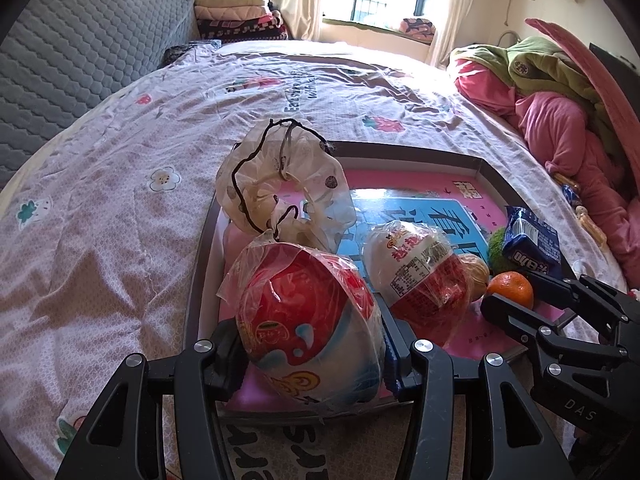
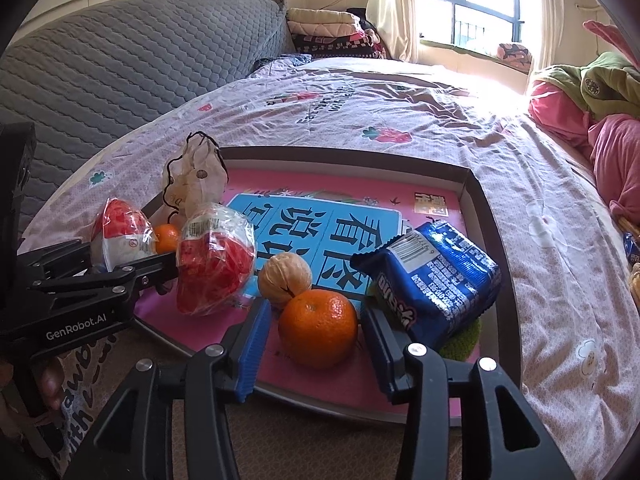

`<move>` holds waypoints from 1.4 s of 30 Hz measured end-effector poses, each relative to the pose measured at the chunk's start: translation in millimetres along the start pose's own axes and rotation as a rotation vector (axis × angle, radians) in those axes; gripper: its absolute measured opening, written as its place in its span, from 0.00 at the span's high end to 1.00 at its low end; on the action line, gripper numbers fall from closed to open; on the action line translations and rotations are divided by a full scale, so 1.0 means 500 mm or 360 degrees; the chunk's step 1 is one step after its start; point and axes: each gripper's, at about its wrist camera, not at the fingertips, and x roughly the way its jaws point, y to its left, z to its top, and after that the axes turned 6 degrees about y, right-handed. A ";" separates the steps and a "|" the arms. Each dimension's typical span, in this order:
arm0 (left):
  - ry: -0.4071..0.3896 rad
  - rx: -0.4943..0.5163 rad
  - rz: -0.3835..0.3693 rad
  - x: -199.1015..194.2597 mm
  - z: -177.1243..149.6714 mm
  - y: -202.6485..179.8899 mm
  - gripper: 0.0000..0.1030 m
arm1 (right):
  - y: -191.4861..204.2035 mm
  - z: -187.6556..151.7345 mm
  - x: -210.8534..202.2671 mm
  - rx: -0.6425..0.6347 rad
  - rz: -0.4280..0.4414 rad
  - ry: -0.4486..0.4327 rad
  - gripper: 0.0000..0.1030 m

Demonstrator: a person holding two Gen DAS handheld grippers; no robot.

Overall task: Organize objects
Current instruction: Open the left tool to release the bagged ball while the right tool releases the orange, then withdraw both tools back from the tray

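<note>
A shallow pink box lid [image 1: 476, 168] [image 2: 472, 184] lies on the bed and holds the objects. My left gripper [image 1: 312, 348] is shut on a red-and-white wrapped egg toy [image 1: 304, 320], at the lid's near left; it also shows in the right wrist view [image 2: 120, 236]. A second wrapped egg [image 1: 420, 264] [image 2: 216, 264] lies beside it. My right gripper [image 2: 316, 340] is open, its fingers either side of an orange [image 2: 318, 326] [image 1: 512, 286], not touching. A peeled orange [image 2: 285, 276], a blue snack packet [image 2: 432, 280] [image 1: 528, 240] and a drawstring pouch [image 1: 280, 184] [image 2: 196, 172] are in the lid too.
A green scouring pad [image 2: 464, 340] sits under the blue packet. A third orange [image 2: 166, 238] sits behind the eggs. Pink and green clothes [image 1: 560, 120] are heaped at the bed's right. A grey quilted headboard [image 1: 80, 60] stands at the left, with folded blankets [image 1: 240, 16] behind.
</note>
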 end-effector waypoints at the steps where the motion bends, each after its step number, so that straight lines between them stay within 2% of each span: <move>1: 0.0001 -0.0003 0.0002 -0.001 0.000 0.000 0.41 | 0.000 0.000 -0.001 0.0001 0.0000 -0.0002 0.55; 3: -0.0007 -0.0006 0.0005 -0.003 0.001 0.001 0.37 | 0.000 0.001 -0.002 0.0002 0.0001 -0.0004 0.54; 20: -0.0066 -0.0070 0.0037 -0.021 0.011 0.023 0.33 | -0.002 0.006 -0.016 0.0008 -0.0015 -0.0047 0.49; 23: -0.0076 -0.0069 0.0055 -0.026 0.012 0.021 0.28 | -0.003 0.008 -0.019 0.0011 -0.0031 -0.0059 0.47; 34: -0.0109 -0.0055 0.0057 -0.060 0.011 0.004 0.27 | -0.005 0.015 -0.035 0.0031 -0.0022 -0.0104 0.44; 39: -0.0130 -0.0059 0.0064 -0.079 0.011 -0.003 0.26 | -0.003 0.020 -0.053 0.0032 -0.0028 -0.0153 0.36; 42: -0.0138 -0.0061 0.0070 -0.089 0.009 -0.008 0.26 | -0.004 0.021 -0.062 0.0037 -0.0028 -0.0175 0.35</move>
